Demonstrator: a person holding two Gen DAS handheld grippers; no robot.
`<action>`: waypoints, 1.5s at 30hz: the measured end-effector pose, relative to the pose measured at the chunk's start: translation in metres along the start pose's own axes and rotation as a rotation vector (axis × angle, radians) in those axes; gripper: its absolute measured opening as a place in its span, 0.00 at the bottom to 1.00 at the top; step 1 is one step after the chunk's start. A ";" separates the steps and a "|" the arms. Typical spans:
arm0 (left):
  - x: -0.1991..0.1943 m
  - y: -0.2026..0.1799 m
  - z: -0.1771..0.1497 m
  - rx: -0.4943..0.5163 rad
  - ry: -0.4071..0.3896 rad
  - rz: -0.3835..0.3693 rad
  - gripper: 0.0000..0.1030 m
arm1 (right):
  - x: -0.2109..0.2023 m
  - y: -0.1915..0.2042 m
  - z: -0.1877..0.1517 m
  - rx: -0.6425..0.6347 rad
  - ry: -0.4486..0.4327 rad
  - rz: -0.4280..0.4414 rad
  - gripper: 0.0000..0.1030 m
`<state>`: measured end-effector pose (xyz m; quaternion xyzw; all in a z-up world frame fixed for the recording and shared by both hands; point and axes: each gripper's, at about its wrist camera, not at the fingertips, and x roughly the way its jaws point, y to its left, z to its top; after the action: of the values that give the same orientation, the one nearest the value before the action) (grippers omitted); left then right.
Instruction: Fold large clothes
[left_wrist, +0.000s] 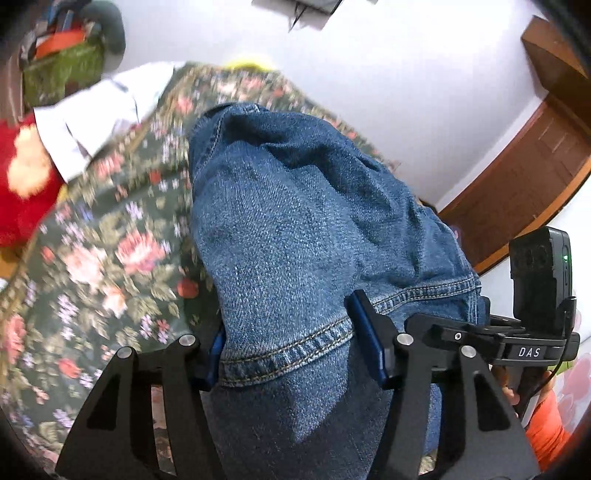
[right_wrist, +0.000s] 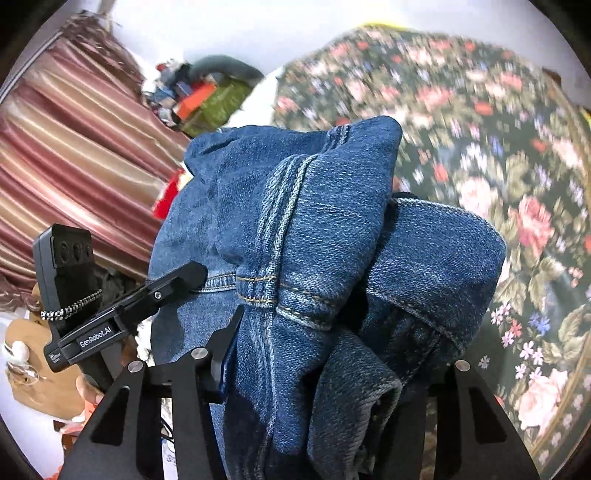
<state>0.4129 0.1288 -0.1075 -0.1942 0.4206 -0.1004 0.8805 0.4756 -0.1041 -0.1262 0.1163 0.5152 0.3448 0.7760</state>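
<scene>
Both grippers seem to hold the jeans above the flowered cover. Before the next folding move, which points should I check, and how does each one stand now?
1. Left gripper has denim between its fingers at the stitched hem: ok.
2. Right gripper has bunched denim between its fingers: ok, though its far finger is hidden by cloth.
3. Jeans flat and smooth for a fold: not ok, they hang in a crumpled bundle.
4. Both grips on matching edges of the jeans: cannot tell.
5. Flowered cover free near the jeans: ok, bare cover shows beside them.
6. White cloth and red item out of the way: ok, they lie off to the side.
</scene>
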 end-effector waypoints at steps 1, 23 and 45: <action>-0.009 -0.002 0.002 0.007 -0.014 0.000 0.58 | -0.006 0.009 0.001 -0.012 -0.014 0.001 0.49; -0.087 0.071 -0.047 -0.082 -0.010 0.036 0.58 | 0.024 0.109 -0.062 -0.090 0.018 -0.018 0.47; -0.021 0.106 -0.111 0.045 0.066 0.224 0.64 | 0.133 0.026 -0.085 0.090 0.329 -0.029 0.69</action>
<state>0.3144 0.2029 -0.2009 -0.1228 0.4663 -0.0171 0.8759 0.4212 -0.0124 -0.2455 0.0854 0.6517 0.3244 0.6803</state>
